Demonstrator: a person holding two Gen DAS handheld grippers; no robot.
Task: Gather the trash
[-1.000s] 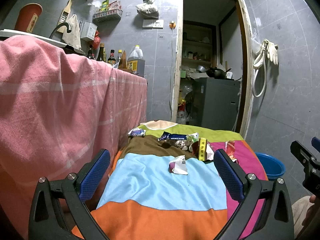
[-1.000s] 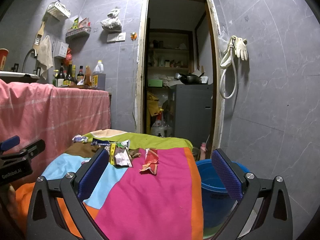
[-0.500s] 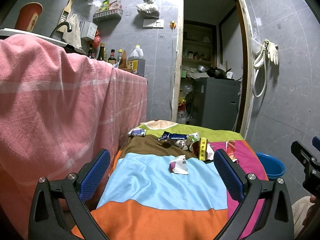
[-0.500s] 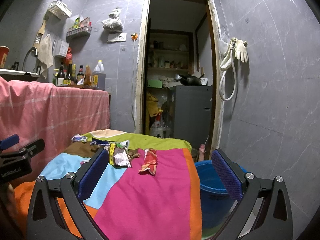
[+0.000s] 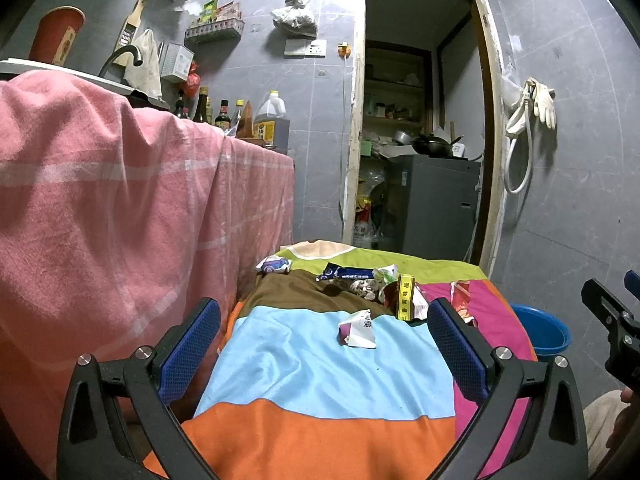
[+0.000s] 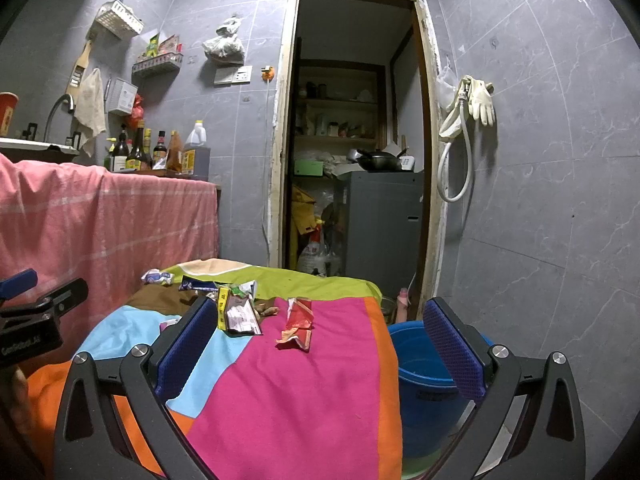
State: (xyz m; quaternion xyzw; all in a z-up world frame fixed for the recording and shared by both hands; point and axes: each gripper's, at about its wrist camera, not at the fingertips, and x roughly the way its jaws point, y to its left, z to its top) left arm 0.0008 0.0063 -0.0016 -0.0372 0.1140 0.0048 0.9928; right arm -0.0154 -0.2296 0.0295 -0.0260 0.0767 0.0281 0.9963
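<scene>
Trash lies on a table under a multicoloured cloth [image 5: 304, 368]. In the left wrist view a white crumpled wrapper [image 5: 357, 329] sits on the light blue patch, with a yellow box [image 5: 405, 297], a dark blue wrapper [image 5: 347, 272] and a white-blue wrapper [image 5: 273, 265] farther back. In the right wrist view a red wrapper [image 6: 298, 323] lies on the pink patch, the yellow box [image 6: 222, 307] to its left. A blue bucket [image 6: 424, 376] stands right of the table. My left gripper [image 5: 324, 352] and right gripper [image 6: 316, 352] are open and empty, short of the trash.
A counter draped in a pink cloth [image 5: 100, 208] stands close on the left, with bottles [image 5: 224, 116] on top. A doorway [image 6: 352, 140] with a grey cabinet [image 6: 380, 224] lies beyond the table. A hose and gloves [image 6: 468, 120] hang on the right wall.
The right wrist view has shifted slightly, with the table trash a little lower and nearer. The left gripper has barely moved.
</scene>
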